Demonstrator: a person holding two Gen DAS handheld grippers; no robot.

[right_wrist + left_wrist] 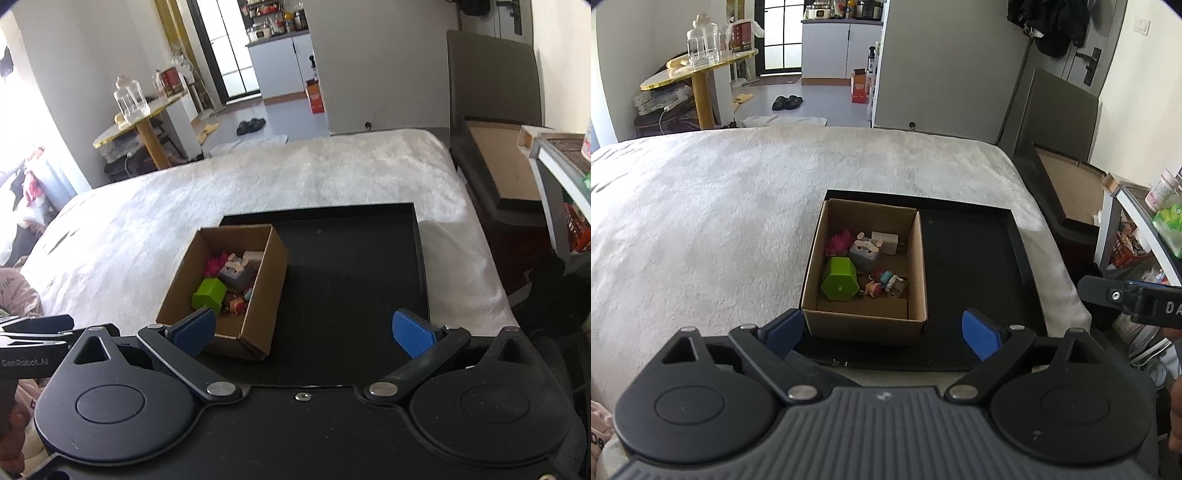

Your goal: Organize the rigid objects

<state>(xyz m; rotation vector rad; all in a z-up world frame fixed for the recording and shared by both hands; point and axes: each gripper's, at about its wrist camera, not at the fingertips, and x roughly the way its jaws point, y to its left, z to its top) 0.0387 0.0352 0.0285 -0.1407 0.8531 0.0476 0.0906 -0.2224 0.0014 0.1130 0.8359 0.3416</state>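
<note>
An open cardboard box (pixel 864 314) (pixel 266 280) stands in the left half of a black tray (pixel 979 266) (pixel 351 266) on the white bed. Inside lie a green hexagonal pot (pixel 839 279) (pixel 208 293), a grey block toy (pixel 865 252) (pixel 236 273), a pink spiky toy (pixel 837 242) (pixel 216 264), a beige cube (pixel 885 242) (pixel 253 255) and small figures (pixel 886 284) (pixel 238 303). My left gripper (pixel 882 334) hangs open before the box's near wall, holding nothing. My right gripper (pixel 303 332) is open too, above the tray's near edge, empty.
The white fluffy bed cover (pixel 701 221) (pixel 129 236) spreads left and behind the tray. The right gripper's side (pixel 1134 302) shows at the right edge of the left wrist view. A dark framed board (pixel 495 166) and a shelf (pixel 554 166) stand right of the bed.
</note>
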